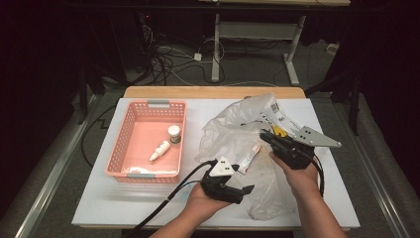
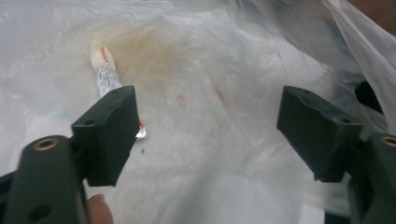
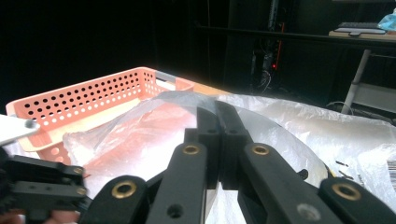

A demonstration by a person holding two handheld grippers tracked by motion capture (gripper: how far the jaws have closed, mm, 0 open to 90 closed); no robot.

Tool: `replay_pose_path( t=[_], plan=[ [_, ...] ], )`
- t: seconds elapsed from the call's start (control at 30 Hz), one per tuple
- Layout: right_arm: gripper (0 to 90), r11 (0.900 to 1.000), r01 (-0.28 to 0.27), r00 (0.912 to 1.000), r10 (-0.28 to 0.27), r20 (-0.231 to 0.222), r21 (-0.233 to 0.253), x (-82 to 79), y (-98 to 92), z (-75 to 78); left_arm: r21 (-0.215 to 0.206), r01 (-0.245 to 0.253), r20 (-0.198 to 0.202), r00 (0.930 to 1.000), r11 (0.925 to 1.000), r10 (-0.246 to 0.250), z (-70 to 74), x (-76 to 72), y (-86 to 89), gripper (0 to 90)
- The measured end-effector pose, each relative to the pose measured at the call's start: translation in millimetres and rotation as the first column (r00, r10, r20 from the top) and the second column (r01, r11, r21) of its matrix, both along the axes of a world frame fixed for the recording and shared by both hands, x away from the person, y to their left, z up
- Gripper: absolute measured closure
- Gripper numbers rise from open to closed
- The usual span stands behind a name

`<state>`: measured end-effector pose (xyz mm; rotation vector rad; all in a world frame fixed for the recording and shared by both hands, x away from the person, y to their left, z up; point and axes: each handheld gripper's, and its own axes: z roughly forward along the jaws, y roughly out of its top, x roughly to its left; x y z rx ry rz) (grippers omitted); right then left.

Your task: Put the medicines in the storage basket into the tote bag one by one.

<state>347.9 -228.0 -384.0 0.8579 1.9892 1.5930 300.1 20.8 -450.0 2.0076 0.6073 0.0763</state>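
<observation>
A pink basket [image 1: 130,130] on the white table [image 1: 317,198] holds a small jar [image 1: 174,134] and a white dropper bottle [image 1: 160,150].

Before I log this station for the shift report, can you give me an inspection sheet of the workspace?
Surface: white tabletop with a wooden strip along its far edge.
Job's things: crumpled clear plastic bag; small white tube with red print lying inside it.
Clutter: pink perforated plastic basket holding a small white jar with a dark band and a white dropper bottle.
Grippers: left gripper open, jaws astride the bag near the tube; right gripper shut on the bag's film.
Cables: black cable trailing from the left gripper over the near edge.
Surroundings: dark room, table legs and loose wires on the floor behind.
</observation>
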Motion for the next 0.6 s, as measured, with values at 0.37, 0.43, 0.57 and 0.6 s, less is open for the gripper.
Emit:
replay_pose_path(
  t=[0.37,0.43,0.57,0.6],
  plan=[
    [90.0,1.0,-0.001,1.0,0.001,-0.009,-0.013,-0.4,2.7,-2.5,0.043,-0.077,0.015,0.997,0.9961,0.077,8.2,-29.8,57.1,0.0],
    [90.0,1.0,-0.002,1.0,0.002,-0.008,-0.016,-0.3,3.0,-2.9,0.04,-0.101,0.014,0.9948,0.994,0.101,8.2,-32.1,68.5,0.0],
    [90.0,1.0,-0.001,1.0,0.001,-0.007,-0.016,-0.7,2.4,-2.3,0.032,-0.156,0.03,0.9874,0.9872,0.155,7.1,-33.0,87.9,0.0],
    [90.0,1.0,-0.001,1.0,0.0,-0.004,-0.017,-0.6,2.1,-2.1,0.032,-0.169,0.029,0.9853,0.9851,0.168,7.0,-32.0,91.8,0.0]
  ],
)
